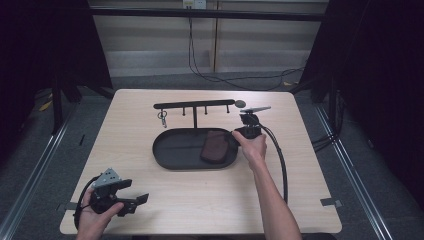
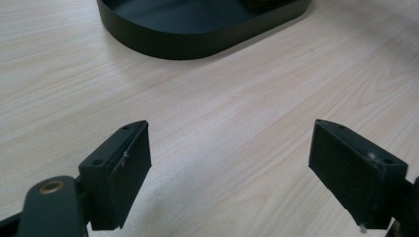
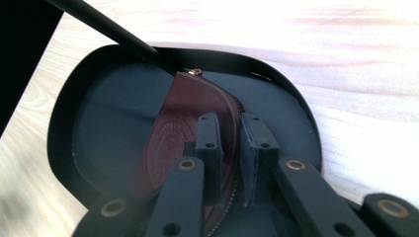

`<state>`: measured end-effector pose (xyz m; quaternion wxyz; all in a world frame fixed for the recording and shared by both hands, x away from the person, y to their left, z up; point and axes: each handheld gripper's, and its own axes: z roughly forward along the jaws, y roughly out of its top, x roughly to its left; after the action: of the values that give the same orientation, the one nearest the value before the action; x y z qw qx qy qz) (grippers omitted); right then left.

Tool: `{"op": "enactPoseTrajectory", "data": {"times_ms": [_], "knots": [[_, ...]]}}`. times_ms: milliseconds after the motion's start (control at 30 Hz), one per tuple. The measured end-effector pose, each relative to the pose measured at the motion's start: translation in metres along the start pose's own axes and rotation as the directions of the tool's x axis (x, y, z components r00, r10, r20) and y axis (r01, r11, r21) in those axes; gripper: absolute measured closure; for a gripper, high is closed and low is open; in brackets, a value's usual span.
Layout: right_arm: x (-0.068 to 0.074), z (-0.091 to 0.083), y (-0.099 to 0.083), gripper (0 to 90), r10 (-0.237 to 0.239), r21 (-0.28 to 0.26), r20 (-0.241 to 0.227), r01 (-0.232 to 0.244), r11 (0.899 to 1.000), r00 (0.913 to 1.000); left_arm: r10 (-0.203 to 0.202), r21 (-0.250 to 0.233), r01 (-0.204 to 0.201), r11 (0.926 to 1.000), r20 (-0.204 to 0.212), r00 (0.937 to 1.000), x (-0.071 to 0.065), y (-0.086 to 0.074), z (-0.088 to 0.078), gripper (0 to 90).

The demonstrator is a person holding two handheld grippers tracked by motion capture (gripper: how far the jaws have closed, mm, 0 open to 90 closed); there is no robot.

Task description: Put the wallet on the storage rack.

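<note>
Over table, high view: my right gripper (image 1: 239, 136) at tray (image 1: 172, 161) edge, brown pouch (image 1: 214, 147) inside. Left gripper view: my left gripper (image 2: 230, 168) released, jaws wide. Right gripper view: jaws clenched on pouch edge.

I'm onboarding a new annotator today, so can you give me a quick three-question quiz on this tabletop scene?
1. True or false: the left gripper has its jaws wide apart over bare table.
2. What lies in the black oval tray? A) a set of keys B) a brown zip pouch C) a cup
3. Which gripper is closed on the pouch's edge?

Key:
1. True.
2. B, the brown zip pouch.
3. The right gripper, its jaws pinching the pouch by the zip.
</note>
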<state>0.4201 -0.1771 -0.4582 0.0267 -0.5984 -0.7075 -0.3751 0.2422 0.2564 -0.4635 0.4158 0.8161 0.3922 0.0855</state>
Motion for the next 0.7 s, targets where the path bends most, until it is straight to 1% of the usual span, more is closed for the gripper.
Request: {"op": "enactPoseTrajectory", "data": {"times_ms": [67, 133, 233, 300, 400, 433, 467, 500, 567, 600, 633, 700], "knots": [[-0.001, 0.000, -0.001, 79.1, 0.003, -0.002, 0.005, -0.003, 1.000, 1.0000, 0.001, -0.001, -0.001, 1.0000, -0.001, 1.0000, 0.000, 0.000, 0.000, 16.3], [-0.003, 0.000, -0.003, 78.8, 0.004, -0.003, -0.001, -0.004, 1.000, 1.0000, -0.002, 0.001, 0.002, 1.0000, -0.001, 1.0000, 0.000, 0.000, 0.000, 16.3], [-0.004, -0.002, -0.003, 76.5, 0.004, -0.010, 0.000, -0.004, 1.000, 1.0000, 0.000, 0.001, 0.000, 1.0000, -0.002, 1.0000, 0.000, 0.000, 0.000, 16.3], [-0.003, -0.003, -0.002, 73.7, -0.004, -0.017, -0.002, 0.004, 1.000, 1.0000, -0.002, -0.001, 0.002, 1.0000, -0.003, 1.0000, 0.000, 0.000, 0.000, 16.3], [-0.002, -0.005, -0.003, 67.2, -0.017, -0.020, -0.005, 0.017, 1.000, 0.9998, -0.003, -0.004, 0.003, 1.0000, -0.001, 1.0000, 0.000, 0.000, 0.000, 16.3], [-0.002, -0.005, -0.003, 63.0, -0.022, -0.026, -0.013, 0.022, 0.999, 0.9997, -0.004, -0.006, 0.004, 1.0000, -0.001, 1.0000, 0.000, 0.000, 0.000, 16.3], [-0.002, -0.006, -0.003, 60.8, -0.022, -0.028, -0.012, 0.021, 0.999, 0.9997, -0.004, -0.006, 0.004, 1.0000, -0.001, 1.0000, 0.000, 0.000, 0.000, 16.3], [-0.002, -0.007, -0.004, 57.7, -0.033, -0.034, -0.015, 0.032, 0.999, 0.9994, -0.004, -0.007, 0.004, 1.0000, -0.002, 1.0000, 0.000, 0.000, 0.000, 16.3], [-0.002, -0.010, -0.004, 50.4, -0.039, -0.036, -0.012, 0.039, 0.999, 0.9992, -0.002, -0.009, 0.002, 1.0000, -0.001, 1.0000, 0.001, 0.000, 0.000, 16.3], [-0.001, -0.012, -0.005, 49.2, -0.046, -0.042, -0.013, 0.046, 0.998, 0.9988, -0.004, -0.010, 0.004, 0.9999, -0.003, 1.0000, 0.001, 0.000, 0.000, 16.3], [-0.001, -0.014, -0.005, 46.0, -0.053, -0.042, -0.015, 0.052, 0.998, 0.9985, -0.004, -0.009, 0.004, 0.9999, -0.002, 1.0000, 0.001, 0.000, 0.000, 16.3], [0.001, -0.018, -0.005, 41.5, -0.069, -0.053, -0.003, 0.069, 0.996, 0.9976, -0.007, -0.012, 0.007, 0.9999, -0.006, 1.0000, 0.001, 0.000, 0.000, 16.3]]}}
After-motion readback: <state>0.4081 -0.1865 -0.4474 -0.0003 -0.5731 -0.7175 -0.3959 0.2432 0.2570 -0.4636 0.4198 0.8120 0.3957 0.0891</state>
